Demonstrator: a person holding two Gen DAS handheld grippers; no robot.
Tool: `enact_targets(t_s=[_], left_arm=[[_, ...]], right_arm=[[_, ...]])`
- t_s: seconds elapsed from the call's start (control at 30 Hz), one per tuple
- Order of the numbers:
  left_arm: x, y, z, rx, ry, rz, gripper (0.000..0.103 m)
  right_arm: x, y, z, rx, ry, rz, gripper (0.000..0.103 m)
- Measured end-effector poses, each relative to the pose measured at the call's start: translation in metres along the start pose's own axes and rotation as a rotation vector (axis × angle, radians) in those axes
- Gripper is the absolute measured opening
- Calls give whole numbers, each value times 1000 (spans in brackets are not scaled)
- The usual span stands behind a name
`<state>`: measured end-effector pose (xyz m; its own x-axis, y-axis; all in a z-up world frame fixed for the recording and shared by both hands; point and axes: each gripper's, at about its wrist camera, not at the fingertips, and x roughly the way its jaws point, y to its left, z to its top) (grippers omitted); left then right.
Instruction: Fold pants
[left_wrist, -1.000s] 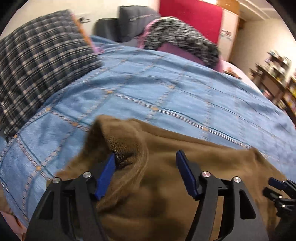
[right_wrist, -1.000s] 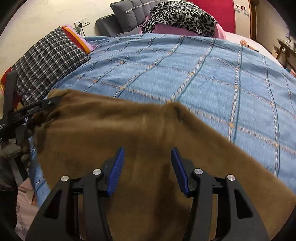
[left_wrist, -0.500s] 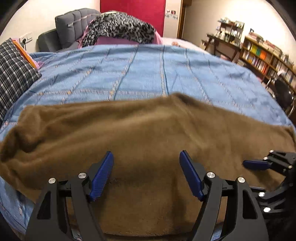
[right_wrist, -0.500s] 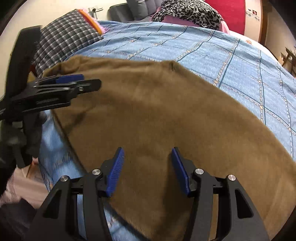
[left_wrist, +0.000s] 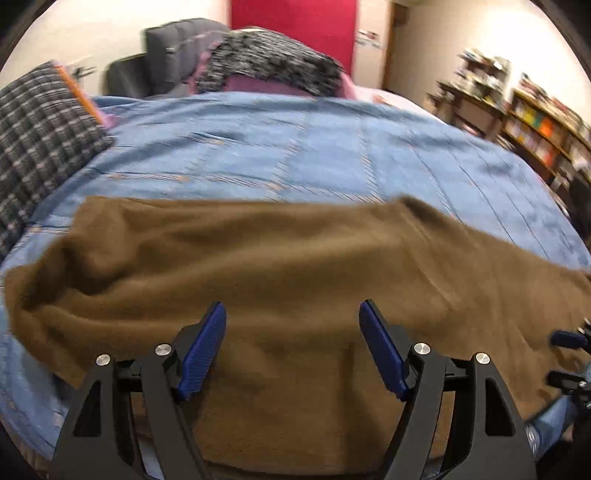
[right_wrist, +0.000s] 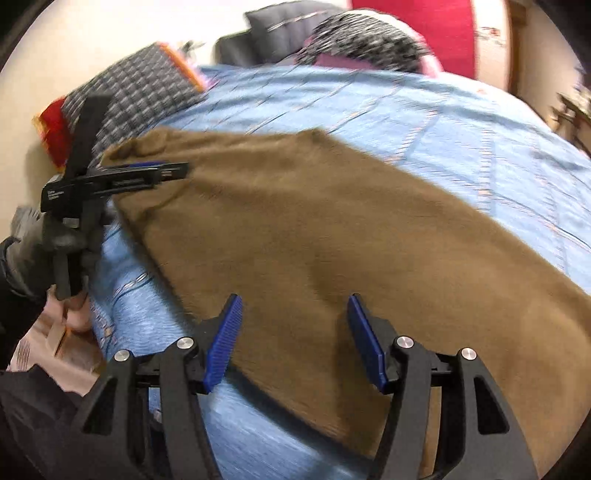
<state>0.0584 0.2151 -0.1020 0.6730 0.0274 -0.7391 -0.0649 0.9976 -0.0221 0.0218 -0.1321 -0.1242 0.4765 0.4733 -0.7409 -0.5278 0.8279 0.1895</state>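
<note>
Fuzzy matt fleece pants (left_wrist: 295, 266) lie on a smooth woven cloth bedspread (left_wrist: 314, 147).

Brown pants (left_wrist: 295, 258) spread wide across blue bed (left_wrist: 314, 147).
Left hand-held gripper (left_wrist: 291, 347) open above pants, blue pads (left_wrist: 203, 343) apart, gripping nothing. Beyond pants: checked pillow (left_wrist: 40, 125) far left, bookshelf (left_wrist: 535, 125) far right. Right hand-held gripper (left_wrist: 569, 358) at pants' right end.

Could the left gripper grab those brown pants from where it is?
Probably yes: the left gripper is open right above the brown pants, nothing lying between them on the blue bedspread.
</note>
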Motion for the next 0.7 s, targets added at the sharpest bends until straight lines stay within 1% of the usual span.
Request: enact_targets(t_s=[0.03, 0.1, 0.3, 0.33, 0.37, 0.5, 0.57, 0.63, 0.7], left_arm=[[-2, 14, 6, -31, -20, 39, 74], [-4, 37, 13, -80, -41, 91, 74], [-5, 93, 17, -184, -66, 217, 74], [-4, 99, 16, -193, -65, 227, 74], [-4, 108, 13, -204, -61, 242, 74], [0, 125, 4, -235, -53, 250, 74], [1, 126, 1, -231, -52, 253, 74], [2, 126, 1, -234, -53, 256, 74], [3, 130, 2, -261, -56, 243, 74]], right_arm=[[-5, -8, -1, 20, -17, -27, 61], [-16, -28, -4, 80, -46, -76, 61], [-43, -95, -14, 251, -100, -270, 61], [-48, -105, -15, 275, -107, -298, 61], [-54, -119, -16, 307, -116, -344, 61], [-73, -172, -24, 414, -143, -476, 61], [-81, -195, -27, 468, -159, -515, 61], [-88, -220, -33, 516, -159, -577, 61], [-93, -241, -38, 542, -160, -630, 61]])
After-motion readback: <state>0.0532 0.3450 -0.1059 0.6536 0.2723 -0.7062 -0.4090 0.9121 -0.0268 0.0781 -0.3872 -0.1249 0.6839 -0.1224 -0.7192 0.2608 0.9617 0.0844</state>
